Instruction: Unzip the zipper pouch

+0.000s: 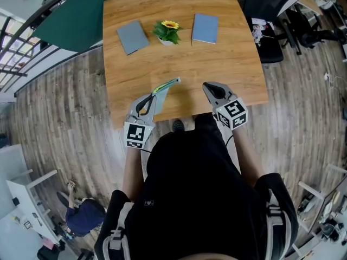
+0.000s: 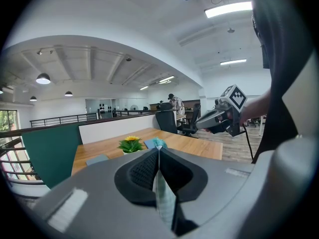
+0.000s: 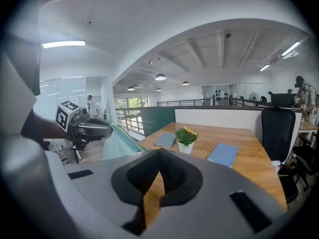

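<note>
Teal fabric: a thin edge of the zipper pouch (image 2: 162, 195) is seen pressed between the two dark pads in the left gripper view.
Left gripper: the jaws of the left gripper (image 1: 154, 95) are closed on that edge, so the pouch is gripped on one side only.
Pouch position: the zipper pouch (image 1: 166, 86) is held out over the near part of the table (image 1: 184, 64). It seems to be lifted from the wood, though this cannot be confirmed from above.
Right gripper: the jaws of the right gripper (image 1: 208, 85) are brought fully together with nothing between them. Only the wood of the table is seen below the pads in its own view.
Gap: the right gripper is kept well apart from the pouch, on its right side, and nothing is touched by it.
Zipper: no slider or pull tab can be made out in any view, so it cannot be told whether the zip is closed or open.
Done: the pouch is picked up and secured, as far as can be judged.
Left to do: the pull tab must be found, the right jaws opened and closed on it, and the tab drawn along the zip. Nearly the whole task is judged to remain.
Far side: a grey notebook (image 1: 132, 36), a potted sunflower (image 1: 167, 31) and a blue notebook (image 1: 205, 28) are laid in a row and are not involved.
</note>
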Demonstrator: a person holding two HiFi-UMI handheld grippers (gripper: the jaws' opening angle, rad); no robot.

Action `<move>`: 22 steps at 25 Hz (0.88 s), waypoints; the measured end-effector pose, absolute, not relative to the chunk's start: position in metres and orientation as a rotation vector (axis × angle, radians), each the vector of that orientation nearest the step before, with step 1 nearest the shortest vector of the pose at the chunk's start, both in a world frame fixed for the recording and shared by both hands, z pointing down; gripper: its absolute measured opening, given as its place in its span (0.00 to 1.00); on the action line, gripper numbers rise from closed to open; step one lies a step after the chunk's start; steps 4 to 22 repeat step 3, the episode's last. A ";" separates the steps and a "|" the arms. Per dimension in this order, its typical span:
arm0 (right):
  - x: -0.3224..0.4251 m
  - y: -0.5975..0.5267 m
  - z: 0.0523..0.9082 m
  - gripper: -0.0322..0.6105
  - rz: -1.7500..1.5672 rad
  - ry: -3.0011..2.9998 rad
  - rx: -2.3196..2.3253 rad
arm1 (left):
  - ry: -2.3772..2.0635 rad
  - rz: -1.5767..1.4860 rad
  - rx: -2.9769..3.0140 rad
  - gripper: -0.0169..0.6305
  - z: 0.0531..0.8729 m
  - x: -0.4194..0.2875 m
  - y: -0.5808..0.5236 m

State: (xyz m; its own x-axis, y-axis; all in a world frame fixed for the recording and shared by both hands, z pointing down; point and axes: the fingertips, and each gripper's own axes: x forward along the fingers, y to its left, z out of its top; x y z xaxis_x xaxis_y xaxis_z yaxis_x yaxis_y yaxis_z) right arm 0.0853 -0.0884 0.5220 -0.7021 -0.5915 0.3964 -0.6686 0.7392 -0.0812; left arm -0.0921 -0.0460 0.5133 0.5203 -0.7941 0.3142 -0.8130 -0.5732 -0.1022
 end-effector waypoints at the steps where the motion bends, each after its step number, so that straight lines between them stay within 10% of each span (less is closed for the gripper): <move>1: 0.086 -0.089 0.522 0.05 0.313 -2.594 0.976 | -1.422 0.511 2.688 0.04 0.514 -0.092 -0.046; 22: 0.087 -0.089 0.523 0.05 0.317 -2.591 0.978 | -1.421 0.516 2.688 0.04 0.514 -0.091 -0.047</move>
